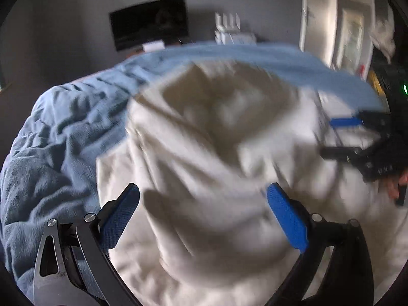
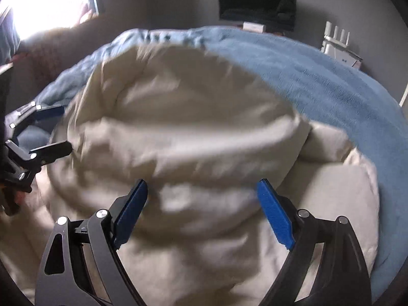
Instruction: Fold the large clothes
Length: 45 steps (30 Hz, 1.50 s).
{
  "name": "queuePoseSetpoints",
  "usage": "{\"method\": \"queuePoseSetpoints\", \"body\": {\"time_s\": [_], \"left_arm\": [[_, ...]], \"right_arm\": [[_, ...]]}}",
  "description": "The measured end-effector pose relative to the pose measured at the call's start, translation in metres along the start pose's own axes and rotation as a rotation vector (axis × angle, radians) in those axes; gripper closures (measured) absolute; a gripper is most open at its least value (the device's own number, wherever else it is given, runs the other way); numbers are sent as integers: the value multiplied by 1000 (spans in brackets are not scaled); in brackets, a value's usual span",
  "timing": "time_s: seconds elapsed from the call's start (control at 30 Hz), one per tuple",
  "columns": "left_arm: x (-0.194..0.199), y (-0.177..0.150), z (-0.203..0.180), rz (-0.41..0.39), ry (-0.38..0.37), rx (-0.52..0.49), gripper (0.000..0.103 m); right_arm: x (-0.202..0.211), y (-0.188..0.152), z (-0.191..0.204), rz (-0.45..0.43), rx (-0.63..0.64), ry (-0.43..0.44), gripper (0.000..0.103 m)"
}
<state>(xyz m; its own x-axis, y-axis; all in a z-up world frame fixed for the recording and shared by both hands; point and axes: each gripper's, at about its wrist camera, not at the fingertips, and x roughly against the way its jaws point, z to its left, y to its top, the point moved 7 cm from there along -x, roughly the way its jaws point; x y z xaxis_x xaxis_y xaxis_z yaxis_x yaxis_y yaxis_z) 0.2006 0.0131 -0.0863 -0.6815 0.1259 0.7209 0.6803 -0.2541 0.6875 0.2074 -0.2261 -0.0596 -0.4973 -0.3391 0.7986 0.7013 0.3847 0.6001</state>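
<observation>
A large cream garment (image 1: 216, 132) lies bunched in thick folds on a blue blanket (image 1: 63, 132); motion blurs its surface. My left gripper (image 1: 202, 187) hovers over the garment's near part, open, its blue pads (image 1: 119, 216) wide apart and nothing pinched between them. The right gripper (image 1: 334, 136) shows at the right edge, also open, beside the garment. In the right wrist view the garment (image 2: 191, 117) fills the middle, with a rolled fold across it. My right gripper (image 2: 202, 182) stands open above that fold. The left gripper (image 2: 61, 128) is at the garment's left edge.
The blue blanket (image 2: 318, 84) covers the bed around the garment. A dark screen (image 2: 257, 5) hangs on the grey wall behind, with a white router (image 2: 336, 40) near it. A bright window (image 2: 46, 2) is at the left, a pale door (image 1: 339, 20) at the right.
</observation>
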Motion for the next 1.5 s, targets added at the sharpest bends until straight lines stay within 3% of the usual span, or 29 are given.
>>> {"method": "queuePoseSetpoints", "body": {"time_s": [0.1, 0.23, 0.37, 0.43, 0.53, 0.63, 0.77, 0.93, 1.13, 1.3, 1.4, 1.5], "left_arm": [[-18, -25, -15, 117, 34, -83, 7], [-30, -32, -8, 163, -25, 8, 6], [-8, -24, -5, 94, -2, 31, 7], [11, -19, -7, 42, 3, 32, 7], [40, -14, -13, -21, 20, 44, 7], [66, -10, -16, -77, 38, 62, 7], [105, -12, -21, -132, -5, 150, 6], [140, -19, -23, -150, 65, 171, 6], [178, -28, -46, -204, 116, 87, 6], [196, -31, -63, -167, 142, 36, 6], [212, -34, -69, -163, 75, 51, 6], [213, -45, -69, -91, -8, 92, 6]], "right_arm": [[-19, -24, -1, 54, -43, -8, 19], [-20, -25, -1, 41, -49, -20, 19], [25, -18, 0, -80, -61, -57, 17], [51, -15, 2, -156, -50, -75, 9], [96, -12, 7, -260, -38, -113, 8], [126, -19, 7, -284, -80, -147, 8], [167, -28, 1, -349, -105, -186, 8], [219, -41, -2, -377, -151, -199, 8], [254, -70, -5, -357, -215, -161, 8], [285, -82, -12, -369, -215, -191, 8], [305, -88, -13, -378, -193, -214, 8], [321, -100, -13, -425, -184, -249, 8]]}}
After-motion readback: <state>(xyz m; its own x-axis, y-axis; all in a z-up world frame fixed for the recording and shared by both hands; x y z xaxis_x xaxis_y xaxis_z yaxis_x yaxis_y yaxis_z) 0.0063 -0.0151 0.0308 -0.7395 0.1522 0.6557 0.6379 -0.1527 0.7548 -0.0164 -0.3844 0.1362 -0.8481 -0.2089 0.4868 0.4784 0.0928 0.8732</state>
